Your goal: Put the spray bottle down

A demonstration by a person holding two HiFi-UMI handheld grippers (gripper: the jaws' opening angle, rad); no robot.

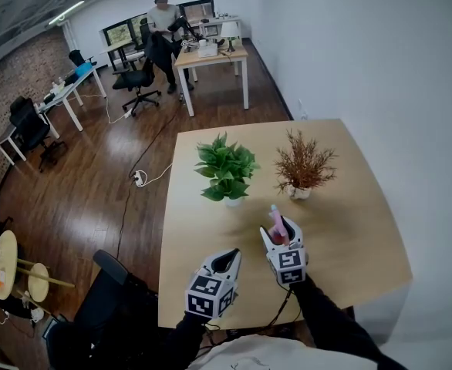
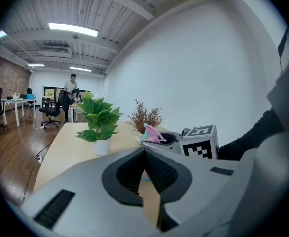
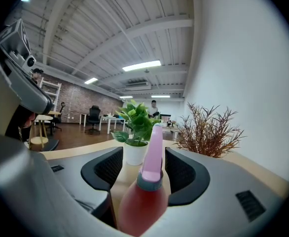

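Left claw closed and empty, right claw wide open around pink-topped spray bottle, pads clear of it

The spray bottle stands between the parted jaws of the right hand-held gripper and fills that gap. Ahead of it, a green plant and a dried plant stand side by side with a narrow lane between them. To its right the bench lies bare toward the wall. The left hand-held gripper crowds its left.
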